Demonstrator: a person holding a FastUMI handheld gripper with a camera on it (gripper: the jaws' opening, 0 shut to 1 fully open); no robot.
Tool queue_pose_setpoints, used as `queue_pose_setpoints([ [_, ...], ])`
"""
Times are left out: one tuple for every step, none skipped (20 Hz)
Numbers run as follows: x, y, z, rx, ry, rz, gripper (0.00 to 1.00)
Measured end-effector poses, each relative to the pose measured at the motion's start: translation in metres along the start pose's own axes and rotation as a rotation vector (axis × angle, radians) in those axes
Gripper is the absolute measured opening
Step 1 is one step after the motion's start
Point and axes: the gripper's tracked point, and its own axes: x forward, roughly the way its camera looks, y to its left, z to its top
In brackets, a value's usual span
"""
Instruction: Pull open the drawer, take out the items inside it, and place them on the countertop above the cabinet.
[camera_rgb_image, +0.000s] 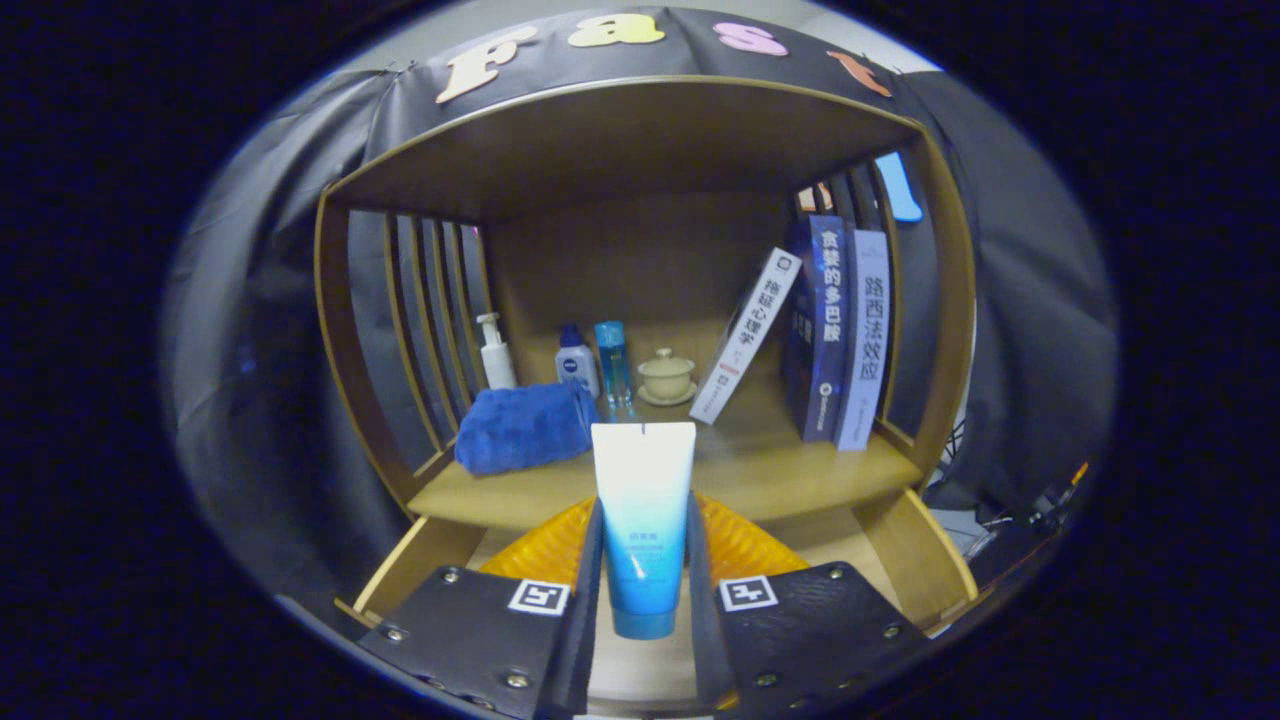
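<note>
Now gripper (644, 560) clamps the tube (642, 520) above the open drawer (920, 560)

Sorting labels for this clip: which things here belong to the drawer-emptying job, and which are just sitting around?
Job: tube, held between the gripper jaws; open drawer; countertop.

Lying about: blue towel, pump bottle, two small bottles, lidded cup, books.

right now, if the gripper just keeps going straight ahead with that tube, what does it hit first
The gripper, shut on the tube, points at the blue bottle and lidded cup at the shelf's back; depth is unclear, but the bottle seems likeliest.
</note>
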Motion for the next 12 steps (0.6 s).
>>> queue_pose_setpoints([
  [0.012,0.001,0.006,-0.002,0.004,-0.005,0.40],
  [0.026,0.002,0.008,0.001,0.023,-0.010,0.40],
  [0.040,0.003,0.011,0.012,0.024,-0.019,0.40],
  [0.054,0.004,0.013,0.023,0.034,-0.023,0.40],
  [0.069,0.006,0.010,0.035,0.047,-0.024,0.40],
  [0.083,0.005,0.007,0.045,0.062,-0.035,0.40],
  [0.097,0.005,0.002,0.054,0.079,-0.053,0.40],
  [0.108,0.002,-0.005,0.055,0.101,-0.068,0.40],
  [0.118,0.000,-0.011,0.051,0.117,-0.084,0.40],
  [0.124,0.000,-0.014,0.047,0.123,-0.089,0.40],
  [0.131,0.000,-0.015,0.047,0.121,-0.093,0.41],
  [0.137,-0.001,-0.016,0.045,0.118,-0.096,0.40],
])
